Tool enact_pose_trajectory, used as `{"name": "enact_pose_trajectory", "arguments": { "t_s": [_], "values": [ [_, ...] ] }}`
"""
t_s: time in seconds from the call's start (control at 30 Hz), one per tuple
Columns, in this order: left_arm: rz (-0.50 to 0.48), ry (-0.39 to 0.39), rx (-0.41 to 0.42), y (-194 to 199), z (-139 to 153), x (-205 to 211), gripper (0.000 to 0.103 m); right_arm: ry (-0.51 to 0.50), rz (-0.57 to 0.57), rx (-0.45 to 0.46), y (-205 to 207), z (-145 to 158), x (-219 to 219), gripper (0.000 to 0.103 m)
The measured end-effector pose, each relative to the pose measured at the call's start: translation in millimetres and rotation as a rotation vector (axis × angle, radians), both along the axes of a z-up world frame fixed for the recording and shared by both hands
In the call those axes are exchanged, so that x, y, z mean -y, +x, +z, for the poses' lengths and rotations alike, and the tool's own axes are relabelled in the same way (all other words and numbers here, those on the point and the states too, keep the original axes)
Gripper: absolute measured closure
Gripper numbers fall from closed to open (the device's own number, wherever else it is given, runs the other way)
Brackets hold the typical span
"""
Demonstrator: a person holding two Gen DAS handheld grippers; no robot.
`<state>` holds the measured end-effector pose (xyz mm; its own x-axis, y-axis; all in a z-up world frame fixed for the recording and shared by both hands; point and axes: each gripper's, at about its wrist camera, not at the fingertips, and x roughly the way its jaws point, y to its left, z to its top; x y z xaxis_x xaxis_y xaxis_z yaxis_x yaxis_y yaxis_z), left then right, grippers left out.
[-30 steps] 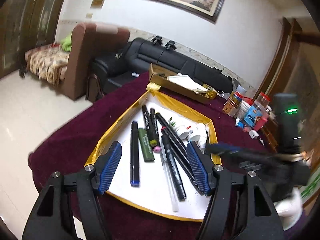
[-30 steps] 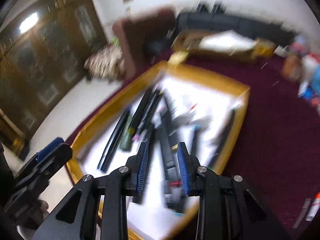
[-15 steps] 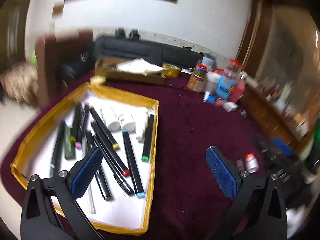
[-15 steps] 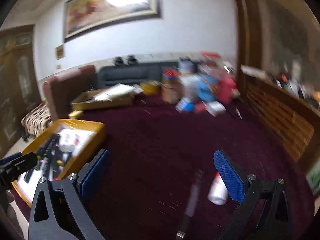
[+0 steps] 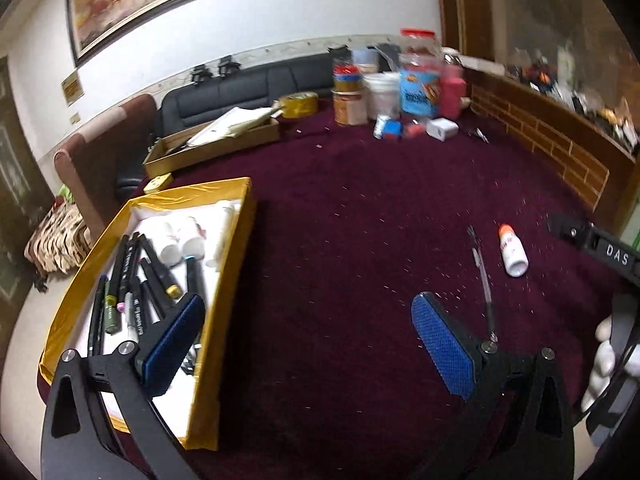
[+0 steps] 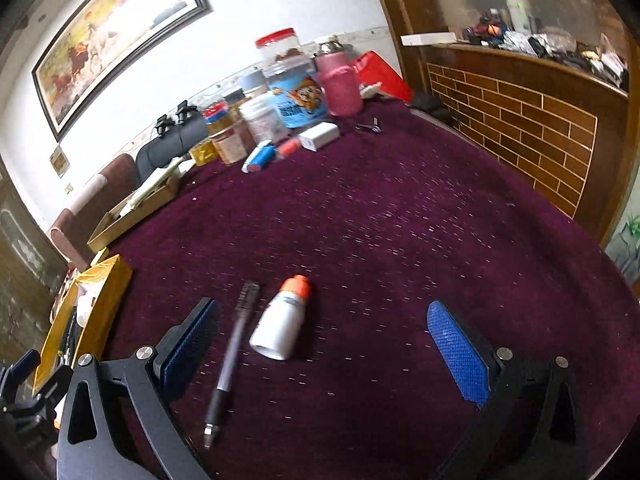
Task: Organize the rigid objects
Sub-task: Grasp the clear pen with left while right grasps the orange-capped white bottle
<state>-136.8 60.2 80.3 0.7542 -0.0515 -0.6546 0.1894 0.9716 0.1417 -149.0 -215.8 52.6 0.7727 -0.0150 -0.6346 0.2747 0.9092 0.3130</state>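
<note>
two grippers hang over a round table [image 6: 400, 216] covered in dark red cloth. the left gripper [image 5: 308, 344] and the right gripper [image 6: 324, 348] both have their jaws spread wide with nothing between them, having just been opening. a pen [image 6: 232, 356] and a small white bottle [image 6: 282, 324] lie side by side on the cloth. a gold-edged tray [image 5: 224, 312] of markers [image 5: 160, 272] sits at the left; jars [image 6: 296, 84] crowd the far edge below a framed painting [image 6: 108, 24].

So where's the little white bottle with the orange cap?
The white bottle lies on its side on the maroon tablecloth, just right of the pen, in front of the open right gripper.
</note>
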Motion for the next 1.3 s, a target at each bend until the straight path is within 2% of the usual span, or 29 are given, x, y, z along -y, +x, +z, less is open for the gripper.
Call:
{"name": "enact_pose_trajectory", "arguments": {
  "t_s": [0.2, 0.47, 0.77, 0.93, 1.0, 1.03, 1.07, 1.1, 1.13, 1.17, 1.3],
  "values": [
    [-0.038, 0.038, -0.027, 1, -6, 23, 0.000, 0.011, 0.006, -0.026, -4, -10, 11, 0.001],
    [-0.047, 0.051, -0.074, 8, -17, 30, 0.000, 0.037, 0.022, -0.061, 2, -20, 15, 0.001],
    [-0.046, 0.037, -0.115, 16, -29, 30, 0.000, -0.005, 0.062, -0.084, 14, -15, 4, 0.001],
    [-0.046, 0.006, -0.149, 22, -35, 27, 0.000, -0.061, 0.130, -0.091, 34, -7, -15, 0.002],
    [-0.047, -0.020, -0.167, 24, -36, 24, 0.000, -0.088, 0.160, -0.109, 44, -9, -25, 0.007],
    [-0.047, -0.031, -0.173, 25, -37, 23, 0.000, -0.091, 0.173, -0.120, 49, -11, -29, 0.017],
    [-0.053, -0.050, -0.182, 27, -37, 22, 0.000, -0.087, 0.189, -0.137, 54, -15, -32, 0.034],
    [-0.059, -0.062, -0.189, 27, -38, 21, 0.000, -0.074, 0.206, -0.159, 60, -19, -33, 0.044],
    [-0.066, -0.070, -0.193, 28, -38, 21, 0.000, -0.055, 0.222, -0.188, 65, -25, -33, 0.064],
    [-0.076, -0.076, -0.197, 29, -39, 22, 0.000, -0.025, 0.229, -0.223, 70, -33, -31, 0.079],
    [-0.145, -0.081, -0.207, 30, -41, 39, 0.002, 0.013, 0.215, -0.204, 66, -34, -20, 0.079]
  ]
}}
